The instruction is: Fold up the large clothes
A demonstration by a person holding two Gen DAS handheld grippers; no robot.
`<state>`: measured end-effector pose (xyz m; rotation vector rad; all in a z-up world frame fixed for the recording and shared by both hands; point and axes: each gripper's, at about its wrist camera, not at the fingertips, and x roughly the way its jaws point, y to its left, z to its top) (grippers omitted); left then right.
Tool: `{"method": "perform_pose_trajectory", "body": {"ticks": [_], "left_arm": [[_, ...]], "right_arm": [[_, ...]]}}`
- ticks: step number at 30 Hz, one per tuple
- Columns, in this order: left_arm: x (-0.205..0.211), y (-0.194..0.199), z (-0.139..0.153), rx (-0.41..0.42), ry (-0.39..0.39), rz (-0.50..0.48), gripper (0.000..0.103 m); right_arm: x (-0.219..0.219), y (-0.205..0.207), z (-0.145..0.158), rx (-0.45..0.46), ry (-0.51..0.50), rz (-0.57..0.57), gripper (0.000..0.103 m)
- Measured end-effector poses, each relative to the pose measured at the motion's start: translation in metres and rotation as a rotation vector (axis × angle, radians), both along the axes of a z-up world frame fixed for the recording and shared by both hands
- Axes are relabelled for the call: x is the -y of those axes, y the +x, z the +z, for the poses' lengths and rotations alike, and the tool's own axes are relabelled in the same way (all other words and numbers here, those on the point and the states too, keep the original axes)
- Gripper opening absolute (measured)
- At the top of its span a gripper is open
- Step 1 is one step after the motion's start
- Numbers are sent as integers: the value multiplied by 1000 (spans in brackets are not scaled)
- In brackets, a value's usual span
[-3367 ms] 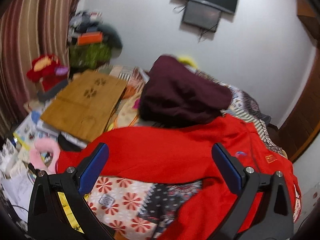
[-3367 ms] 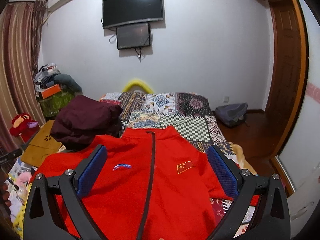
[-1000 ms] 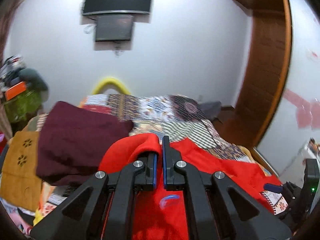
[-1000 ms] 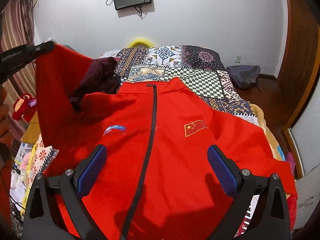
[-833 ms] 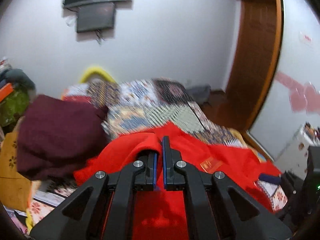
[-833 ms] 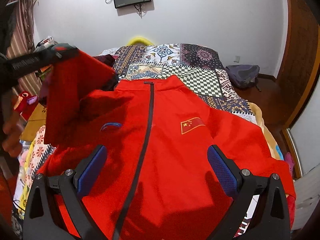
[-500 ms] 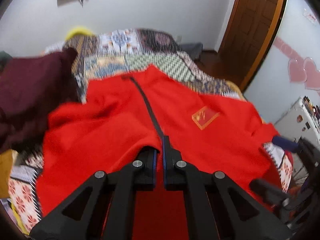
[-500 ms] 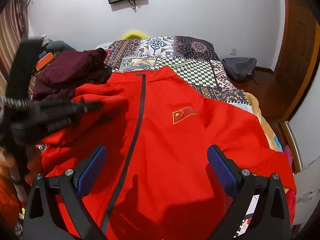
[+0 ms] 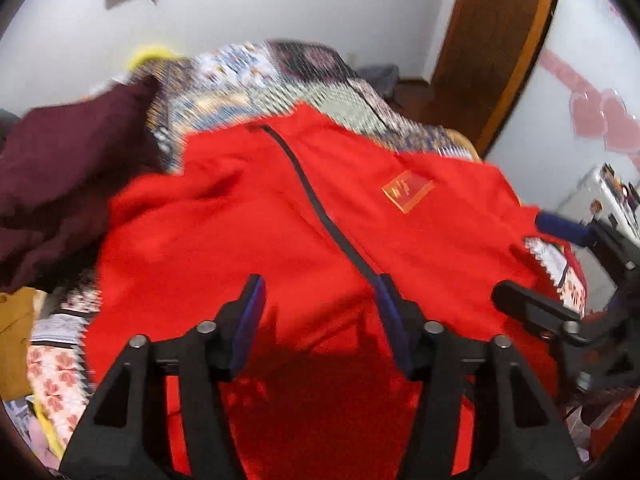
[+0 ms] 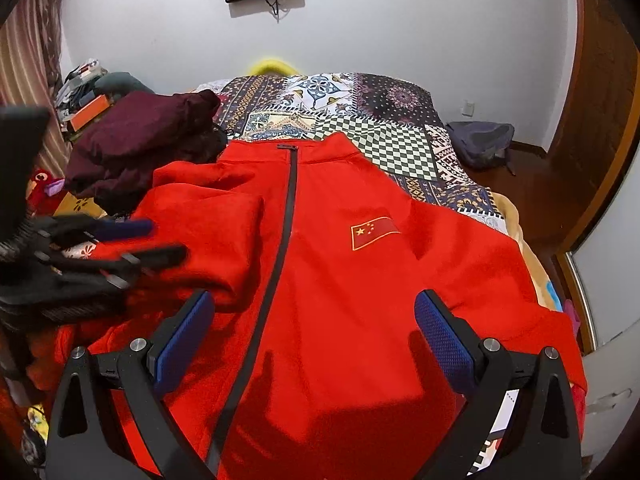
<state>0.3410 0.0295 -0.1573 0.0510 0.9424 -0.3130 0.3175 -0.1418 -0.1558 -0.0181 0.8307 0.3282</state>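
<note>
The dark maroon garment [image 10: 140,148] lies far left on the bed [image 10: 360,120]. The left gripper [image 9: 320,300] has just opened its jaws, empty, over the red jacket [image 10: 340,260]. The right gripper [image 10: 314,320] hovers wide open, empty.

The left tool [image 9: 320,300], clamped on the red jacket's [image 10: 340,280] left sleeve [image 10: 208,232] a second ago and holding it up in the air, now has its jaws parted; they have just been opening, and nothing is pinched between the pads. The sleeve, earlier spread out toward the side of the bed, now lies folded across the jacket's chest beside the black zipper [image 10: 286,220]. The tool itself now sits lower, pointing down at the jacket front.
</note>
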Motion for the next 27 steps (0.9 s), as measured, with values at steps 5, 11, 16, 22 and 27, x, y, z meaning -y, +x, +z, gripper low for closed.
{"method": "perform_pose_trajectory", "body": {"ticks": [5, 11, 16, 22, 27], "left_arm": [[-45, -15, 36, 113, -33, 99, 70], [-101, -27, 50, 184, 39, 229, 72], [-141, -35, 33, 141, 46, 299, 72], [-169, -40, -1, 70, 26, 336, 72], [-183, -48, -23, 35, 24, 367, 72]], "right_arm": [[-11, 0, 3, 17, -26, 28, 100], [-35, 0, 13, 67, -59, 75, 100], [-62, 3, 17, 91, -68, 139, 100], [-103, 13, 6, 20, -52, 278, 99], [-150, 17, -11, -46, -105, 401, 99]]}}
